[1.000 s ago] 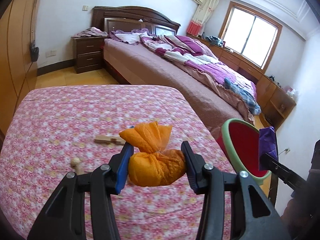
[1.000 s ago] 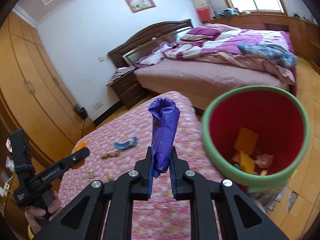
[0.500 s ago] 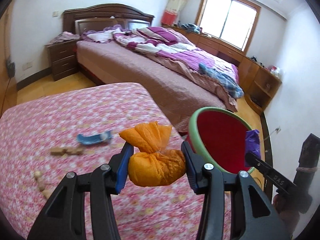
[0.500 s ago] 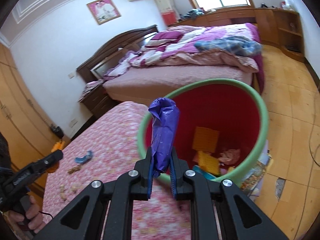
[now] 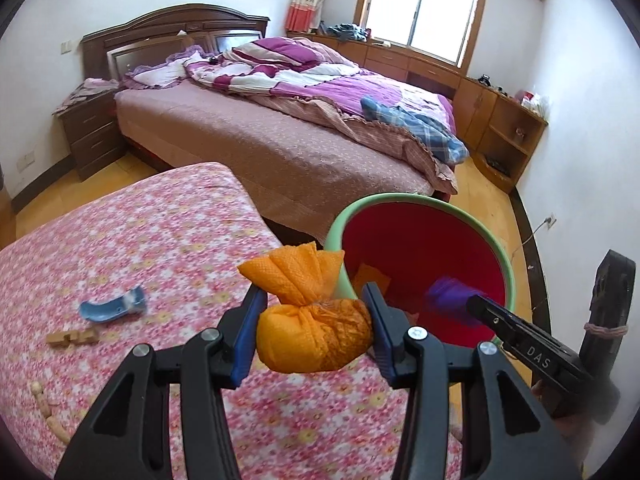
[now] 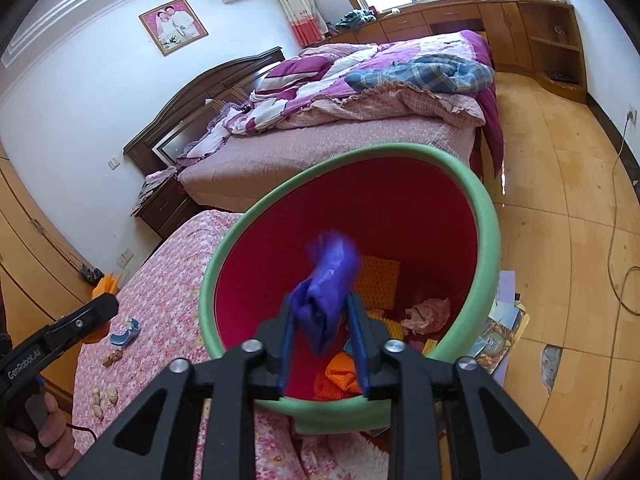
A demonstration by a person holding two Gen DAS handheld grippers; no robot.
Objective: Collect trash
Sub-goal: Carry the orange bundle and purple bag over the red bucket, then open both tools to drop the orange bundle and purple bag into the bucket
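My left gripper [image 5: 314,322] is shut on an orange tied bag [image 5: 316,334] and holds it above the floral bed cover, just left of the red bin with a green rim [image 5: 420,204]. My right gripper [image 6: 322,334] has opened over the bin mouth [image 6: 486,216]. The blurred purple bag [image 6: 328,280] sits loose between the spread jaws and also shows in the left wrist view [image 5: 448,300]. Paper and orange scraps [image 6: 338,380] lie in the bin.
A blue scrap [image 5: 112,310], wooden pieces [image 5: 72,338] and peanut-like bits [image 5: 44,400] lie on the floral cover [image 5: 160,240]. A big bed [image 5: 280,140] stands behind. Papers [image 6: 500,332] lie on the wooden floor beside the bin.
Both grippers have moved right toward the bin. My right gripper has opened over the bin mouth and the purple bag has come loose. The left still holds the orange bag.
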